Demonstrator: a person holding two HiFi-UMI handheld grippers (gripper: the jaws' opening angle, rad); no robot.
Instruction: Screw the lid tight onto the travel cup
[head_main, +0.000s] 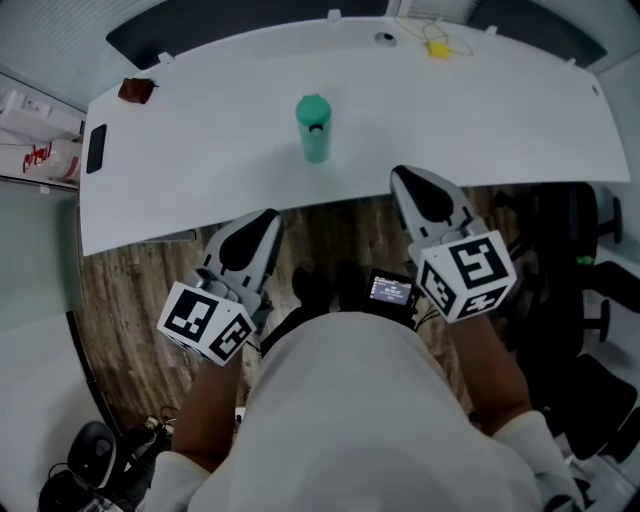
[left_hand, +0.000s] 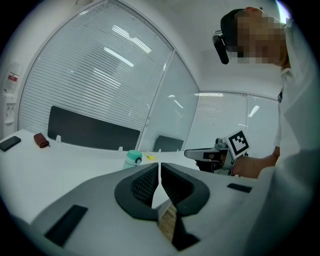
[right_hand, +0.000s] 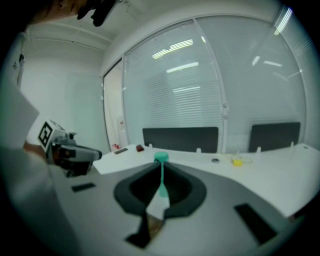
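A mint-green travel cup (head_main: 314, 128) stands upright in the middle of the white table (head_main: 520, 120), its lid sitting on top. Both grippers hang short of the table's near edge, over the wooden floor. My left gripper (head_main: 270, 216) is shut with nothing in it, pointing toward the cup from the lower left. My right gripper (head_main: 399, 175) is likewise shut and holds nothing, right of the cup. In the left gripper view the cup (left_hand: 132, 159) shows beyond the closed jaws (left_hand: 159, 167). The right gripper view has the cup (right_hand: 161, 158) straight ahead, just over the jaw tips (right_hand: 161, 169).
A black phone (head_main: 96, 148) and a small dark-red object (head_main: 137, 90) lie at the table's left end. A yellow item (head_main: 438, 48) and a round grommet (head_main: 385, 39) sit at the back edge. An office chair (head_main: 590, 260) stands to the right.
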